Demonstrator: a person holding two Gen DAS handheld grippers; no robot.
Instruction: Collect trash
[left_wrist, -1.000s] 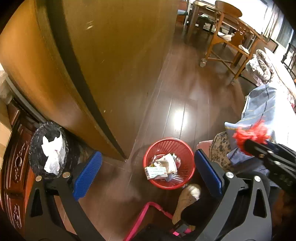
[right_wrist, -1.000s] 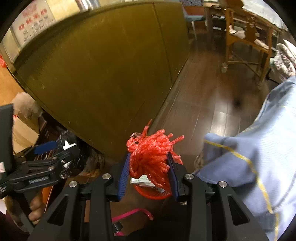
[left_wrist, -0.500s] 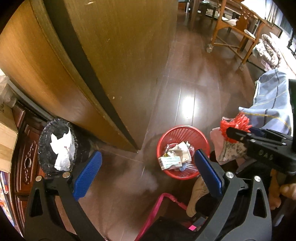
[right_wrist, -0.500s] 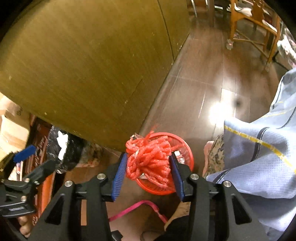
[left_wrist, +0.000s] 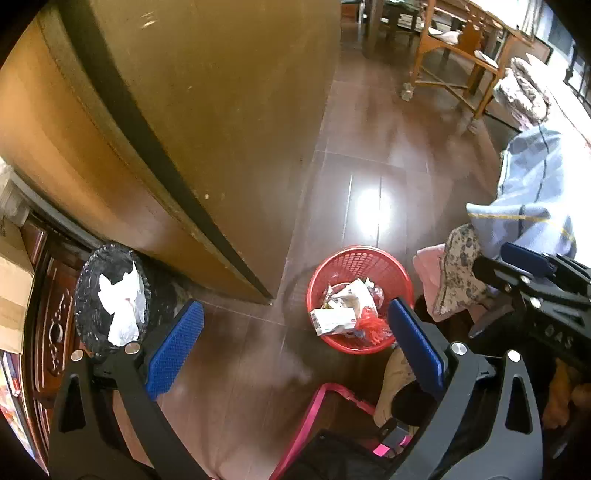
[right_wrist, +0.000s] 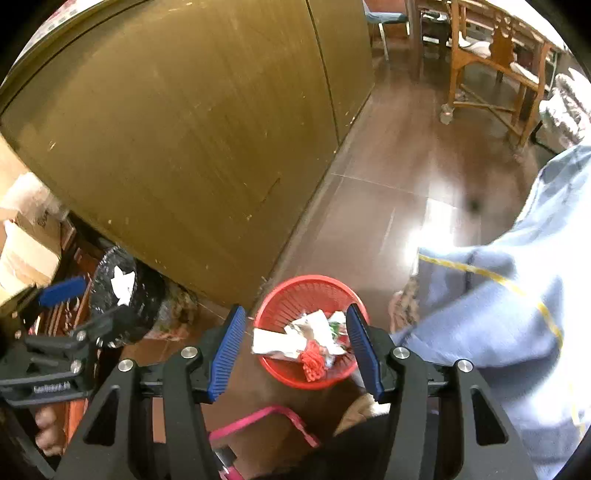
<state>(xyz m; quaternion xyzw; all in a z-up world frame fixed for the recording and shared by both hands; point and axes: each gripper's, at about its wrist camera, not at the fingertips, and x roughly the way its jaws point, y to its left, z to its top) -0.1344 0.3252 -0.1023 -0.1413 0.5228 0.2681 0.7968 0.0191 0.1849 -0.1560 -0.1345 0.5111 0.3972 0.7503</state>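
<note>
The right hand-held gripper hung over the red basket with its blue pads spread wide and nothing between them. In the right wrist view the basket sat on the dark wood floor between those pads, at 6 o'clock of the frame. The red bundle of plastic strands lay inside the basket near its 6 o'clock rim, resting on crumpled white wrappers.

The left hand-held gripper was also spread wide and held nothing. In its view the basket stood at about 5 o'clock, just beside the right-side pad, with the red bundle at the 5 o'clock side of its contents and the paper scraps next to it. A black bin with white paper in it stood at 8 o'clock, against the foot of the large brown wooden panel. The right hand-held gripper showed at 3 o'clock, above a flowered cloth and under a pale blue garment. A pink frame lay on the floor at 6 o'clock. A wooden chair stood far off at 1 o'clock.
</note>
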